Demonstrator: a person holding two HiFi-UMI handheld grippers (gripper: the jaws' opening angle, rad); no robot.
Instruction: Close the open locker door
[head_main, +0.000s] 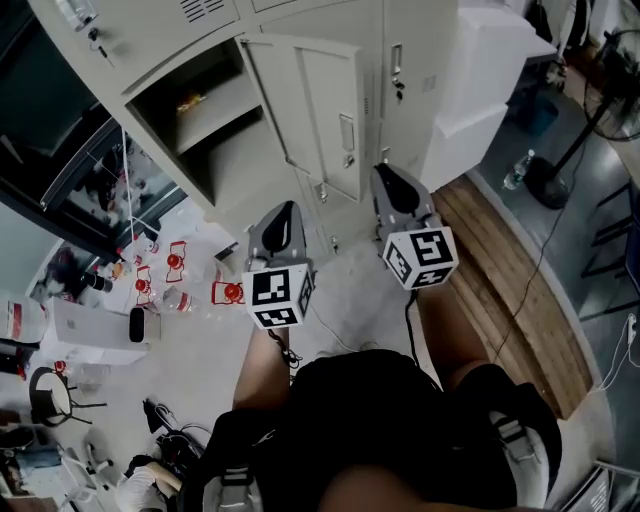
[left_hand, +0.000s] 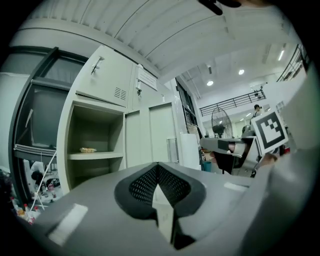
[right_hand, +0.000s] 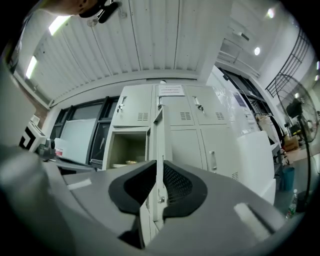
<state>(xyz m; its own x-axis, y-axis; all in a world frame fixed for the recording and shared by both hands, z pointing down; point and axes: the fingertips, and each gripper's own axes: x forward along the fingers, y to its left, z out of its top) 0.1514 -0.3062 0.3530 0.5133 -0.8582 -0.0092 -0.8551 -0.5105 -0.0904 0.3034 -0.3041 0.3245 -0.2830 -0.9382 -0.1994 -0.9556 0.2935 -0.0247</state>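
Note:
The pale grey lockers stand ahead. One door hangs swung out beside its open compartment, which holds a shelf with a small yellowish item. In the right gripper view the door is seen edge-on straight ahead. My right gripper points at the door's free edge and stays apart from it, its jaws parted by a narrow slit with nothing between them. Lower and to the left, my left gripper is shut and empty.
Red-and-white packets, a bottle and a white box litter the floor at the left. A white unit adjoins the lockers on the right, beside a wooden platform and a fan stand. The person's legs fill the bottom.

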